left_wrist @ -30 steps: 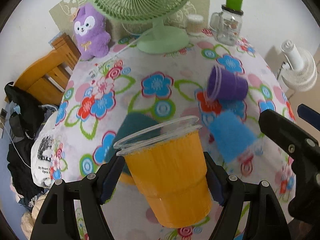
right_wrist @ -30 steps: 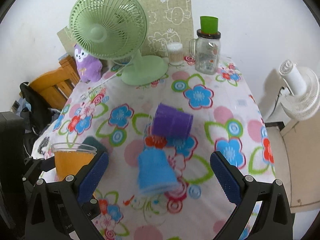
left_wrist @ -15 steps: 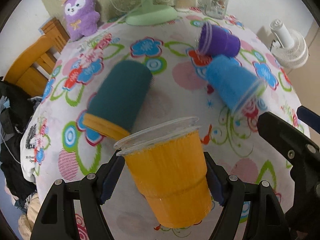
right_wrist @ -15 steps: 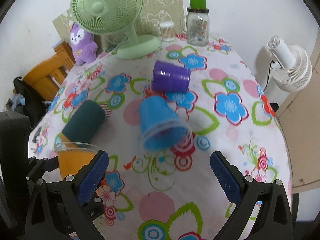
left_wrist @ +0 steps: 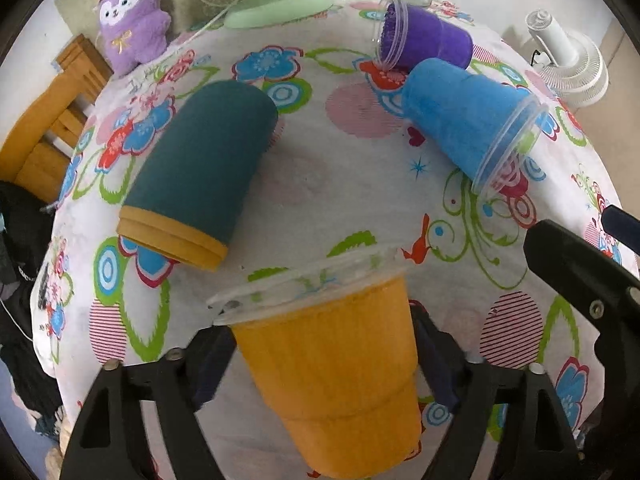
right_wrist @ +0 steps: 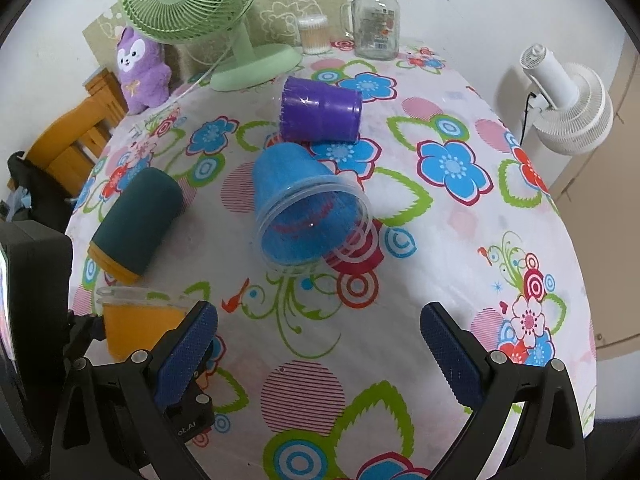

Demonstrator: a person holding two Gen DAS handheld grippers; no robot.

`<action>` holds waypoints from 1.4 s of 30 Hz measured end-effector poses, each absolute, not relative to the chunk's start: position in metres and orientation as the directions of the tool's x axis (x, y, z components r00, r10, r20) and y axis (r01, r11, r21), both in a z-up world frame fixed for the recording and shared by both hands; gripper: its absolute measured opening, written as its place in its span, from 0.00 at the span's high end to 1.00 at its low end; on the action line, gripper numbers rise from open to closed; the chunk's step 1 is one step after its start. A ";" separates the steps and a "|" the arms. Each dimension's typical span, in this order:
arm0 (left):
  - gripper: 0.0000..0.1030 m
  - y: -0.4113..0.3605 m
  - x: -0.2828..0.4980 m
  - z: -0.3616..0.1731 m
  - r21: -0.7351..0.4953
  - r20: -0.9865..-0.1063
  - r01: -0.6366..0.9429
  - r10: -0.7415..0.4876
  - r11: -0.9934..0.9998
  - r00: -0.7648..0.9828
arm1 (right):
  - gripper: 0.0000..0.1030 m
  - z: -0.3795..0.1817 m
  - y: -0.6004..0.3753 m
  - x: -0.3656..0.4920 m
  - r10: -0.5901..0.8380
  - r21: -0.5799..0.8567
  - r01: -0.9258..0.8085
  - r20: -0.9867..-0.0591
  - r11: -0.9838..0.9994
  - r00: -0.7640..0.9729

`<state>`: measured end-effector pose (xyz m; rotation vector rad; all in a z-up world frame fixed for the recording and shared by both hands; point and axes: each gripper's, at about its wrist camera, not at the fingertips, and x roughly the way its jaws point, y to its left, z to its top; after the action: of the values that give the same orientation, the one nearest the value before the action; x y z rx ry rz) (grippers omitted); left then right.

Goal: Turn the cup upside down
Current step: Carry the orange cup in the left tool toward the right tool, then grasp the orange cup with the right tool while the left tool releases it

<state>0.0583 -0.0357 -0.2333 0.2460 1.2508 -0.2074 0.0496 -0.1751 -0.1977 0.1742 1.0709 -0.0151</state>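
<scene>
Now my left gripper (left_wrist: 324, 354) is closed on the orange cup (left_wrist: 332, 372), with 1 pad on each side of its wall, and the cup is held above the near edge of the table (right_wrist: 400, 320). Its clear rim is toward the table middle and its base is toward me, a little tilted. My right gripper (right_wrist: 318, 344) holds nothing and its 2 blue pads are wide apart, over the flower tablecloth. Ahead of it, 3 other cups lie on their sides. The blue cup (right_wrist: 304, 208) has its open mouth turned to my right gripper, and the purple cup (right_wrist: 320, 114) lies just behind it, close or touching, I cannot tell which. The dark green cup (left_wrist: 200, 172) with an orange rim lies to the left, apart from them. At the far edge of the table stand a green fan (right_wrist: 200, 12), a purple plush toy (right_wrist: 140, 72) and a glass jar (right_wrist: 376, 24) with a green top.
</scene>
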 end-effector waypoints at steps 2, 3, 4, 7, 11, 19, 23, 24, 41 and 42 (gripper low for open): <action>0.08 -0.036 0.056 -0.230 0.089 -0.950 0.294 -0.008 0.952 0.313 | 0.00 -0.195 -0.174 0.048 0.055 0.118 0.099 -0.873 0.988 0.484; 0.08 -0.036 0.055 -0.228 0.093 -0.950 0.302 -0.006 0.949 0.313 | 0.01 -0.192 -0.174 0.047 0.040 0.105 0.106 -0.874 0.989 0.485; 0.08 -0.036 0.055 -0.227 0.095 -0.950 0.311 -0.007 0.946 0.312 | 0.01 -0.189 -0.173 0.045 0.034 0.101 0.112 -0.873 0.989 0.486; 0.08 -0.035 0.049 -0.218 0.091 -0.947 0.333 -0.022 0.939 0.320 | 0.01 -0.176 -0.173 0.038 0.031 0.111 0.130 -0.865 0.985 0.502; 0.08 -0.031 0.043 -0.201 0.098 -0.937 0.336 -0.027 0.937 0.349 | 0.00 -0.157 -0.171 0.028 0.018 0.106 0.137 -0.850 0.985 0.527; 0.08 -0.019 0.031 -0.164 0.108 -0.906 0.282 -0.022 0.953 0.423 | 0.01 -0.127 -0.168 0.013 0.043 0.115 0.094 -0.827 0.989 0.561; 0.08 -0.012 0.017 -0.153 0.082 -0.900 0.265 -0.043 0.961 0.434 | 0.01 -0.120 -0.162 0.006 0.071 0.117 0.041 -0.810 0.992 0.581; 0.08 -0.010 0.015 -0.152 0.079 -0.898 0.263 -0.046 0.961 0.438 | 0.01 -0.120 -0.160 0.004 0.078 0.116 0.026 -0.804 0.993 0.589; 0.08 0.053 -0.007 -0.182 0.073 -0.925 0.486 -0.123 0.871 0.359 | 0.01 -0.155 -0.082 -0.034 0.004 0.066 0.061 -0.708 0.996 0.707; 0.08 0.056 -0.008 -0.185 0.075 -0.926 0.496 -0.124 0.865 0.357 | 0.01 -0.161 -0.076 -0.035 -0.006 0.058 0.067 -0.709 0.996 0.706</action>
<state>-0.0083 0.0563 -0.1852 0.3732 1.1421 -0.4127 -0.0353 -0.0765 -0.1611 0.0818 0.7866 -0.0407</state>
